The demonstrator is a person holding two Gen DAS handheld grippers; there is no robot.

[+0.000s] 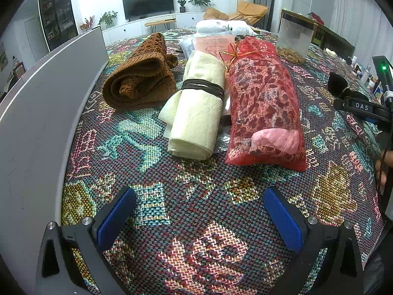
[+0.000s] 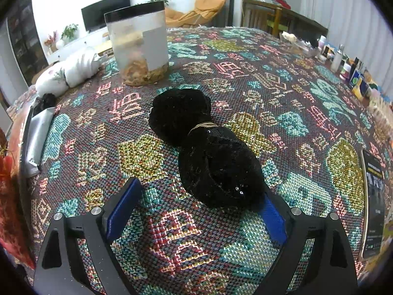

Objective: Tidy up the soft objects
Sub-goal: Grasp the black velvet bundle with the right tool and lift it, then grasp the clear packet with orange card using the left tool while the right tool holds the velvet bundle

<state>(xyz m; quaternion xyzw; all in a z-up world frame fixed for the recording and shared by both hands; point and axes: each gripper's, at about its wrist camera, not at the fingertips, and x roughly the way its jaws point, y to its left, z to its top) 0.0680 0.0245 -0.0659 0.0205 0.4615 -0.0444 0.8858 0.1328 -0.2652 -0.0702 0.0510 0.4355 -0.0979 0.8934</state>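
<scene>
The black fuzzy bundle (image 2: 206, 147) lies on the woven tablecloth (image 2: 282, 86), just in front of the clear jar (image 2: 138, 46). Both the right gripper (image 2: 196, 211) and left gripper (image 1: 199, 217) gape wide, holding nothing. It looks light and squashy (likely slippery); grip beside its cinched waist.

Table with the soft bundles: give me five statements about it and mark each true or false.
1. The cream roll lies between the brown knit and the red mesh bag. True.
2. The right gripper is clamped on the black bundle. False: its jaws stand open and the bundle lies on the tablecloth.
3. A band is tied around the cream roll. True.
4. The left gripper holds the red mesh bag. False: it is open and empty.
5. The clear jar lies on its side. False: it stands upright.
</scene>
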